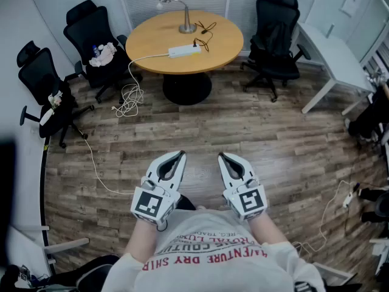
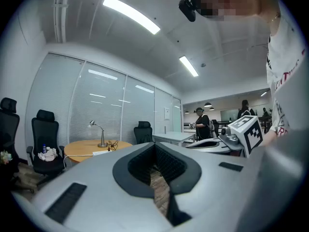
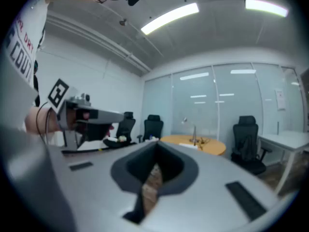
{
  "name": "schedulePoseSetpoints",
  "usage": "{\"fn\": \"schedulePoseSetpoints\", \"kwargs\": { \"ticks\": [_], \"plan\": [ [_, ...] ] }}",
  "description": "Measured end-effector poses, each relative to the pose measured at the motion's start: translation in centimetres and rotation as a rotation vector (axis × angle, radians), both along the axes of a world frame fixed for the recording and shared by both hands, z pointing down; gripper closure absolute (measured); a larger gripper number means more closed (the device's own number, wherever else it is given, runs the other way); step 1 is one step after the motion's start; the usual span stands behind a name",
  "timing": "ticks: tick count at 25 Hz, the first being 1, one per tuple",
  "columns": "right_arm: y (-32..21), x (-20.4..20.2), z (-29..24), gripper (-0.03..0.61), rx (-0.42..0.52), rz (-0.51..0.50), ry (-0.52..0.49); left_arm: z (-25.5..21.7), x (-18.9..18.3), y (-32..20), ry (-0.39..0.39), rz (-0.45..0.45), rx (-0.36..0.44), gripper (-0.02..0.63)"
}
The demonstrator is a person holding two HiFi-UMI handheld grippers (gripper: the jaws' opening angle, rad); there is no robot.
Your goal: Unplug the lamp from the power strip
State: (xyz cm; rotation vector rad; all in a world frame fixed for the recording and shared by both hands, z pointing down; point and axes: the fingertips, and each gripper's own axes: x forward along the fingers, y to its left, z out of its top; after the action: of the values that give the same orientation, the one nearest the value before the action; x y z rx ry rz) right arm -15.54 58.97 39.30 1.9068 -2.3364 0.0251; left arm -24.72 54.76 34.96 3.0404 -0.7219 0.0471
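A silver desk lamp stands at the back of a round wooden table, far ahead of me. The white power strip lies near the table's front edge, with the lamp's black cord running to its right end. My left gripper and right gripper hang side by side over the wood floor, close to my body and well short of the table. Both are shut with nothing in them. In the left gripper view the lamp is small and distant; the right gripper view shows the table far off.
Black office chairs stand left of the table and another chair to its right. A white cable coil lies on the floor under the table's left side. A white desk stands at the right.
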Motion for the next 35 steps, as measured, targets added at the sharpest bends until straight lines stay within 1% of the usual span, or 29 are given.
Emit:
{"fn": "schedulePoseSetpoints", "kwargs": {
  "ticks": [4, 13, 18, 22, 26, 28, 31, 35],
  "plan": [
    [-0.4, 0.3, -0.1, 0.551, -0.004, 0.000, -0.006, -0.8, 0.4, -0.7, -0.018, -0.023, -0.019, 0.586],
    [-0.4, 0.4, 0.5, 0.551, -0.001, -0.007, -0.025, -0.1, 1.0, -0.9, -0.025, -0.008, -0.034, 0.586],
    [-0.6, 1.3, 1.3, 0.551, -0.026, 0.007, -0.057, 0.7, 1.6, -1.0, -0.041, 0.000, -0.051, 0.586],
    [-1.4, 2.0, 2.1, 0.551, -0.042, 0.024, -0.074, 1.7, 1.5, -2.1, -0.058, 0.001, -0.068, 0.586],
    [-3.4, 3.1, 2.8, 0.551, -0.094, 0.070, -0.094, 3.6, 2.0, -4.3, -0.044, 0.021, -0.091, 0.586],
    [-4.6, 3.8, 3.1, 0.551, -0.106, 0.086, -0.095, 4.2, 2.8, -5.8, -0.049, 0.029, -0.102, 0.586],
    [-6.9, 5.1, 3.6, 0.549, -0.120, 0.106, -0.080, 4.5, 4.3, -8.7, -0.064, 0.035, -0.130, 0.586],
    [-11.5, 7.0, 4.0, 0.549, -0.143, 0.125, -0.067, 4.7, 6.6, -13.6, -0.049, 0.069, -0.138, 0.586]
  ]
}}
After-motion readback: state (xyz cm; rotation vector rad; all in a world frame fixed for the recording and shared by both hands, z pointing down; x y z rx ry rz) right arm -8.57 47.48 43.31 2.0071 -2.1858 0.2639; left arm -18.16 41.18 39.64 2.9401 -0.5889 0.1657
